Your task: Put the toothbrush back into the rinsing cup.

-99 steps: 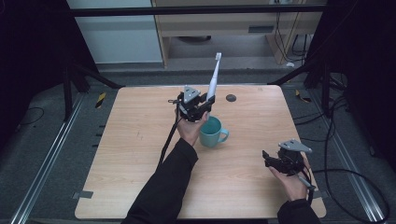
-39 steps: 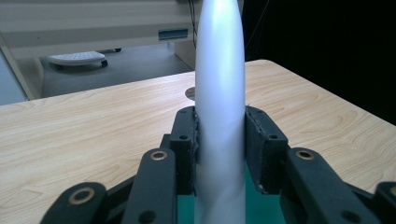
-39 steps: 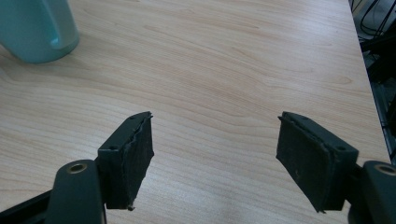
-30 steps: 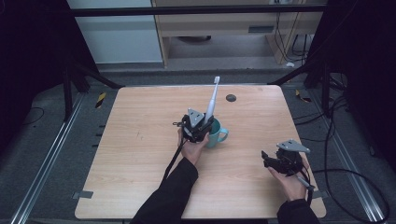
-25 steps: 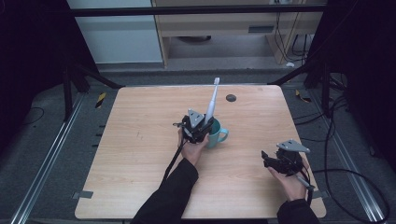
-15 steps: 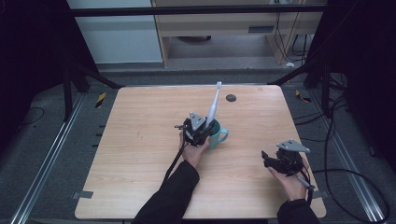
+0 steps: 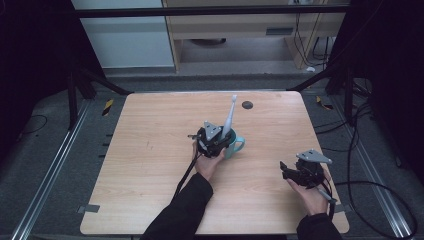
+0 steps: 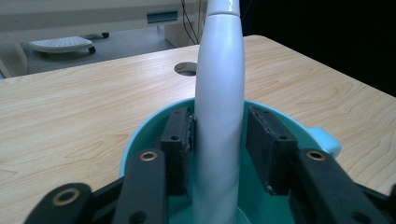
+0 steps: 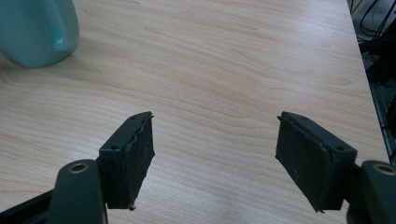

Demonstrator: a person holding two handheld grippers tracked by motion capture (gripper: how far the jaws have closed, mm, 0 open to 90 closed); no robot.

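Toothbrush [image 8: 218, 107], white and electric-style, is standing nearly upright with its lower end inside the teal mug [image 7: 233, 145] near the middle of the wooden table [image 7: 150, 150], its slim neck leaning slightly toward the far right. The left gripper [image 7: 212, 140] is poised over the mug's near-left rim; in the left gripper view its left pad is touching the handle while the right pad is standing just off it, so the jaws are reading as parted a little and the grip as loosened, though whether any hold remains cannot be told for certain. The step in hand appears to be depositing the brush in the mug. The next move would call for opening the jaws wider and lifting the gripper straight up and back, keeping the pads from dragging the handle or tipping the mug. The right gripper [image 7: 302, 172] is resting at the near right of the table, well apart from the mug, jaws spread wide and holding nothing.
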